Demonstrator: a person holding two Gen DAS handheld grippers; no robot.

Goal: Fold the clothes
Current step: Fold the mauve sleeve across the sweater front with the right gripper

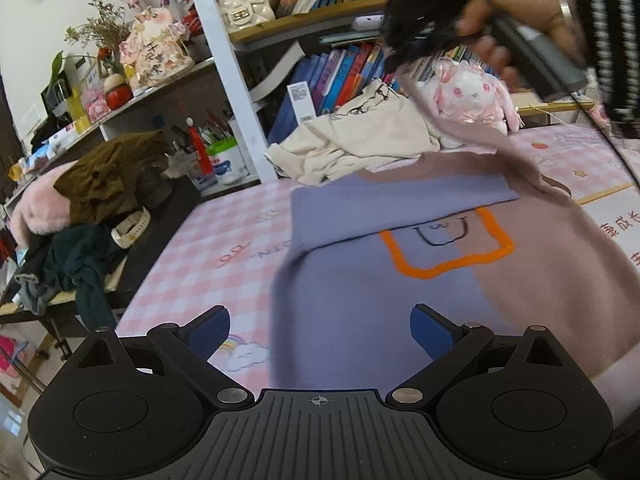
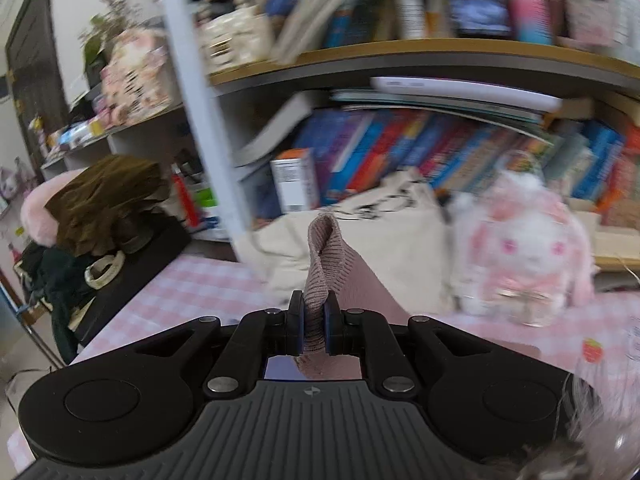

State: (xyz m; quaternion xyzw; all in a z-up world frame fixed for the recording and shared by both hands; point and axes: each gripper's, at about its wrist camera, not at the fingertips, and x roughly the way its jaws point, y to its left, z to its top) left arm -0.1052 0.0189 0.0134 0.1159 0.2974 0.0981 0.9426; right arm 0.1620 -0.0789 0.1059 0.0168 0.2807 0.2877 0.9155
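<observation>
A two-tone sweater (image 1: pixel 400 288), lavender on the left and mauve-pink on the right, with an orange outlined square on the chest, lies flat on the pink checked table mat (image 1: pixel 208 264). Its lavender sleeve (image 1: pixel 392 208) is folded across the chest. My left gripper (image 1: pixel 320 330) is open and empty, hovering over the sweater's lower lavender part. My right gripper (image 2: pixel 314 320) is shut on the ribbed mauve cuff (image 2: pixel 322 256) of the other sleeve and holds it up in the air; in the left wrist view that sleeve (image 1: pixel 480 136) stretches up to the gripper (image 1: pixel 404 30) at the top right.
A cream garment (image 1: pixel 360 136) is heaped at the back of the mat. A pink and white plush rabbit (image 1: pixel 472 96) sits beside it. An olive garment (image 1: pixel 108 172) and dark clothes (image 1: pixel 76 268) pile up on the left. Bookshelves (image 1: pixel 348 72) stand behind.
</observation>
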